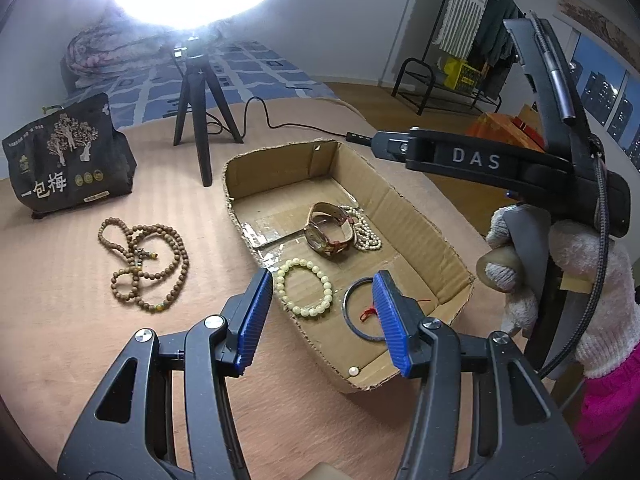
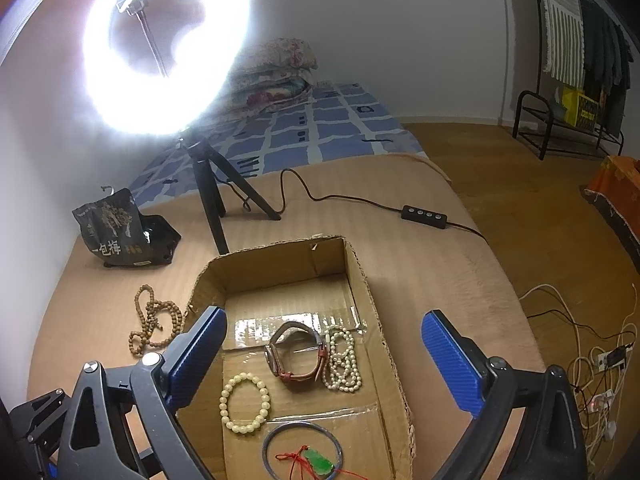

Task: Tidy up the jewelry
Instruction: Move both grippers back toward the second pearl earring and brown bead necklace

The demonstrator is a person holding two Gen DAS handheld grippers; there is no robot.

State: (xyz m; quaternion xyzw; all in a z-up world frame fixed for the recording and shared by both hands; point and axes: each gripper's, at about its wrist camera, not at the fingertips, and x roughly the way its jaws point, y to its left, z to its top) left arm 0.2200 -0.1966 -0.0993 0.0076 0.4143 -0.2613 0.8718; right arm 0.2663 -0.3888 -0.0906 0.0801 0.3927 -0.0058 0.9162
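Nearest in the left wrist view, the left tongs (image 1: 324, 320) hang about half open above the near end of the cardboard box (image 1: 416, 216), nothing between the blue pads. The right tongs (image 2: 320, 364) stand spread wide over the same box and are likewise empty.

In the box, from the near end: a single loose pearl (image 1: 353, 371) in the corner, a dark bangle (image 2: 303, 450) encircling a green pendant (image 2: 318, 462) on red cord, a pale bead bracelet (image 2: 244, 403), then a brown-strapped watch (image 2: 294, 356) touching a pearl strand (image 2: 342, 362).

At the right of the left view a white-gloved hand (image 1: 592, 304) grips the other tool, whose arm reads "DAS".

Outside the box, to its left on the tan ribbed bench (image 1: 72, 320), lies a wooden bead necklace (image 1: 148, 264). Beyond it stands a black pouch (image 1: 64, 160) printed with trees and "一包梅"; its smaller print is unreadable. Further back stand a black tripod (image 1: 200, 120) bearing a ring light (image 2: 164, 44), and a cable with an inline switch (image 2: 425, 214).
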